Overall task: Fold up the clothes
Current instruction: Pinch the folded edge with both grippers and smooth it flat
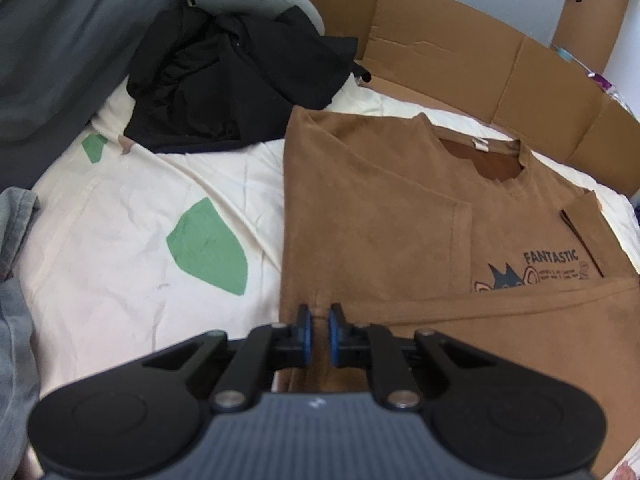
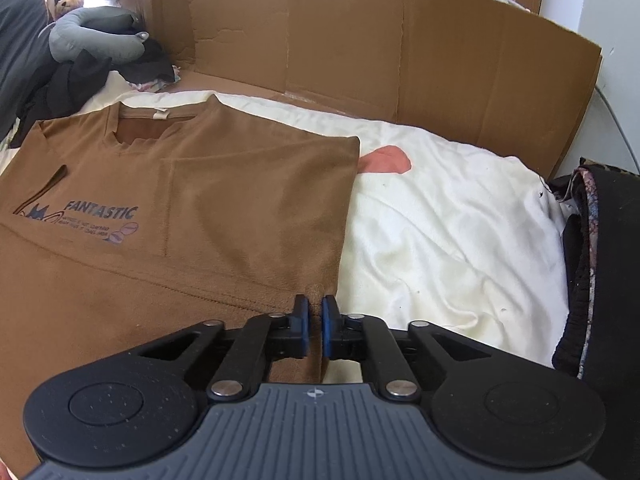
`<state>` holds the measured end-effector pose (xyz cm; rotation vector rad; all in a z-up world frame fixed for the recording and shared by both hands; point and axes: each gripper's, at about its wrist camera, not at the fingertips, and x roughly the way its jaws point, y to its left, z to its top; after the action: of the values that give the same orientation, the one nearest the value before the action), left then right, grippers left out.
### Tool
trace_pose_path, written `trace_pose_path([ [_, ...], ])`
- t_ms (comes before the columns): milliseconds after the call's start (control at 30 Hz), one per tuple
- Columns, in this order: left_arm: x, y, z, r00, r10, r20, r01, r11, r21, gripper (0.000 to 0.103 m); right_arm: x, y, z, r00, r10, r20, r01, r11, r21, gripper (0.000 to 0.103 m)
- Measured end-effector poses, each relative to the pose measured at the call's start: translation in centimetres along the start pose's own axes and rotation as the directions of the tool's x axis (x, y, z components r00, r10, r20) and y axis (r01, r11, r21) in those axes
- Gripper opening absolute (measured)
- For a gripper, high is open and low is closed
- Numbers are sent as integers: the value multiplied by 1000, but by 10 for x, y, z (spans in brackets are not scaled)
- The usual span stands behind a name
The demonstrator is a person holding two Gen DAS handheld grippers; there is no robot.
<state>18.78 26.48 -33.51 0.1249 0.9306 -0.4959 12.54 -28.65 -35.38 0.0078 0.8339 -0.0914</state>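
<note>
A: Two claws, each nipping the near edge of one brown T-shirt (image 1: 380,208). The left claw (image 1: 318,322) is clamped on a small ridge of cloth at the shirt's left corner; the right claw (image 2: 315,316) is pinched on the right corner the same way.

B: Where does the shirt lie?

A: Flat on a bed with a cream sheet (image 1: 132,248), collar (image 1: 480,152) away from the claws, both sides already turned in to make a long strip. A printed word, FANTASTIC (image 2: 102,213), shows on the chest.

B: What would doing this step well ask for?

A: Probably lifting both corners together and level, carrying them toward the collar, and laying the edge down square so the turned-in sides do not slip out.

B: Anything unclear?

A: How many layers each claw grips is hidden by the pads. The near hem drops below both views. Beyond, a black garment heap (image 1: 224,80) and a cardboard wall (image 2: 360,40) edge the bed; a dark item at the far right (image 2: 600,264) is cut off.
</note>
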Motion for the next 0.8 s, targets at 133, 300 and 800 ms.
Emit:
trace_pose_path([
  [133,-8,-1,-1,1000,2,16,-2,1000,-11,9,-9,2,0,1000,-9,13,9,1000,-14,4],
  [300,-14,-2,-4,1000,4,26,-3,1000,-19,9,-19,6,-1,999,-24,26,24,999,-30,4],
  [800,-25,-3,31,997,20,75,-19,1000,-14,6,-18,3,29,998,-36,49,36,999,-12,3],
])
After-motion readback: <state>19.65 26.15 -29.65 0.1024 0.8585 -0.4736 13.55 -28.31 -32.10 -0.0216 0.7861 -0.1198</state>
